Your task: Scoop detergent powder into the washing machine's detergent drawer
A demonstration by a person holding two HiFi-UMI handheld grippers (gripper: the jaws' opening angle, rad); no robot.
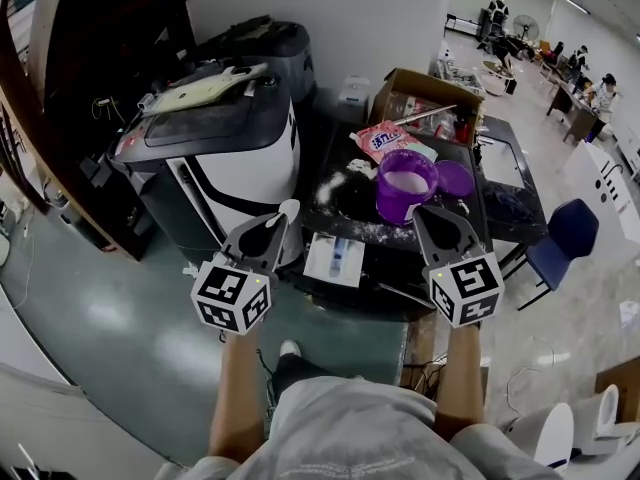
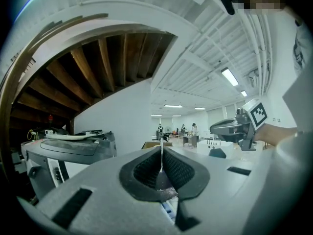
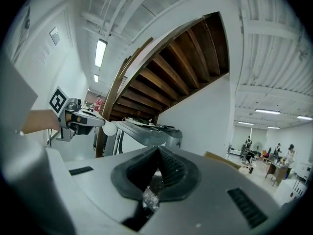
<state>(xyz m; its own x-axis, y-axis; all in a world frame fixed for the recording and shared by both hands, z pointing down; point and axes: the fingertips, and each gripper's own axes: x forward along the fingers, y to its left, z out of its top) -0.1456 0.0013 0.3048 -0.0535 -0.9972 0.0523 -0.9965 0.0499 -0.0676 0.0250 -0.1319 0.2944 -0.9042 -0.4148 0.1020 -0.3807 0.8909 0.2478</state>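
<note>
A purple tub of white detergent powder stands open on the black table, its purple lid beside it. The white-and-black washing machine stands left of the table; I cannot make out its drawer. My left gripper hangs between machine and table, shut on a white scoop. The scoop's bowl sticks out past the jaws in the right gripper view, and its thin edge shows between the pads in the left gripper view. My right gripper hovers just in front of the tub, shut.
A pink detergent bag and an open cardboard box lie behind the tub. Spilled powder dusts the table. A white leaflet hangs at the table's front edge. A blue chair stands to the right. People work at far desks.
</note>
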